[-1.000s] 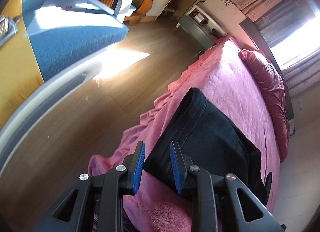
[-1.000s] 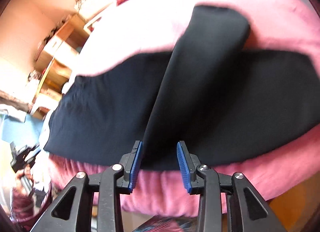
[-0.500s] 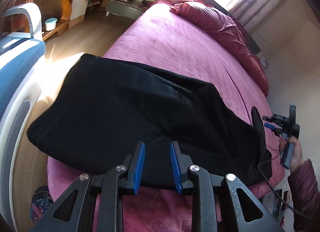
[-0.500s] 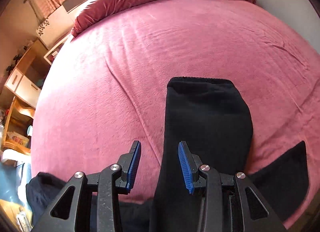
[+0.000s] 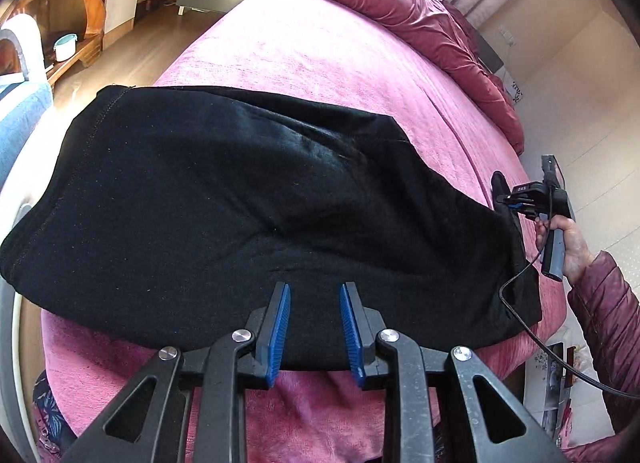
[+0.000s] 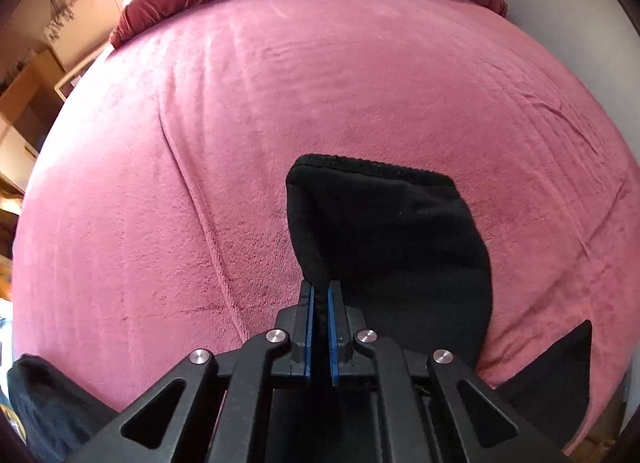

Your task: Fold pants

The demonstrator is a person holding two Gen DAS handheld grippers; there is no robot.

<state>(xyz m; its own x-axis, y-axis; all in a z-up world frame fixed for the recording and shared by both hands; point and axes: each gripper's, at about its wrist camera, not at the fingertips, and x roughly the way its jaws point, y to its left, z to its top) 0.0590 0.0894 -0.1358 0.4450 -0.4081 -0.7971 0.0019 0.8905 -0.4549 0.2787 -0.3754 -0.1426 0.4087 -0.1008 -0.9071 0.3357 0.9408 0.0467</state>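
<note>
Few containers: a small pale pot point(image 5: 64, 48) on the wooden shelf point(image 5: 76, 23) far left, contents not visible.

Left gripper point(image 5: 313, 329) has its jaws apart, blue pads point(image 5: 279, 329) clear of each other, hovering over the near edge of the pants point(image 5: 240, 203); whether the tips touch the cloth can't be told, nothing held.

Pants are black, spread flat on the pink bed point(image 5: 320, 55), near its foot edge. Long axis runs left-right across the left view: stitched hem end at left by the bed's corner, other end at right next to the right gripper point(image 5: 516, 203).

Right gripper point(image 6: 320, 305) in its own view: jaws nearly closed, pinching a fold of the pants point(image 6: 392, 231) between the blue pads point(image 6: 308, 311). That held part points away from the camera up the bed point(image 6: 280, 103), its hem edge farthest. A black flap lies at lower right, more black cloth at lower left.

Red duvet point(image 5: 420, 23) is bunched at the head of the bed.
</note>
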